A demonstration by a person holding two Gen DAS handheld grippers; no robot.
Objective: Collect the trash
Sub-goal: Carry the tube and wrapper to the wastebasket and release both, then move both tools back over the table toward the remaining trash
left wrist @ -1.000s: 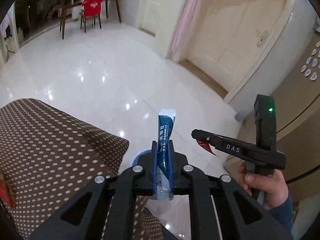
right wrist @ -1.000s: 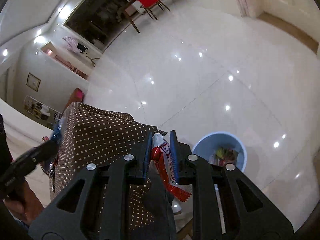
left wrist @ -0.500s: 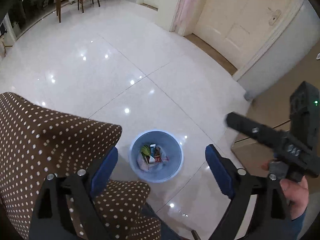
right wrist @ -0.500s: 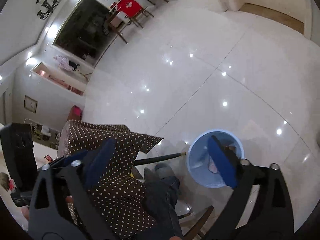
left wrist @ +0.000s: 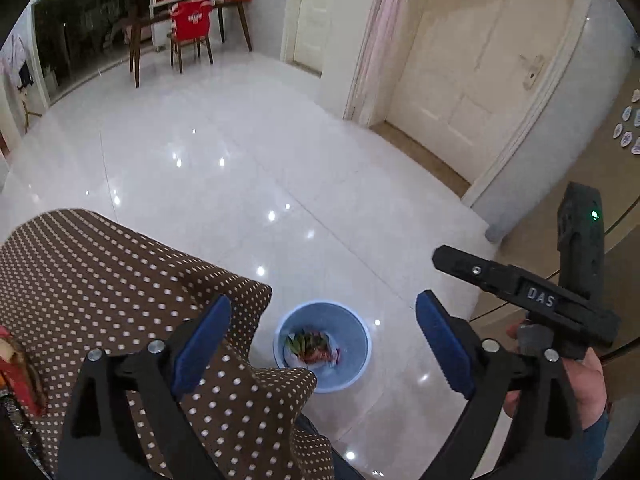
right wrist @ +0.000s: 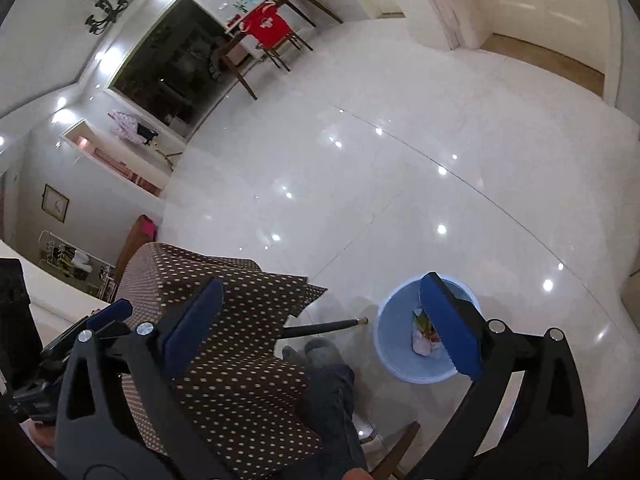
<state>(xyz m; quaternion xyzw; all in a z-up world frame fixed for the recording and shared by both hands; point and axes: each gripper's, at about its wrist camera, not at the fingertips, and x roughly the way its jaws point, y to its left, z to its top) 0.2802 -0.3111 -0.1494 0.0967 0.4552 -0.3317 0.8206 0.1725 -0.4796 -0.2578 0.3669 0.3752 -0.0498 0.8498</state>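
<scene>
Fingers [left wrist: 444, 344] opening — trash [left wrist: 312, 346] lies below, between.

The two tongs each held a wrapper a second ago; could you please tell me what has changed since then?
Both let go. The left tongs released the blue wrapper and their jaws are opening, nothing between them. The right tongs dropped the red wrapper and stand open and empty. The bin on the floor holds trash. The dotted cloth and bin stayed where they were.

Item count: two hand-held grippers, left [left wrist: 322, 344] and right [right wrist: 320, 324]; one blue bin [left wrist: 356, 324]; one dotted tablecloth [left wrist: 100, 280]; one red-covered chair [left wrist: 192, 28].
</scene>
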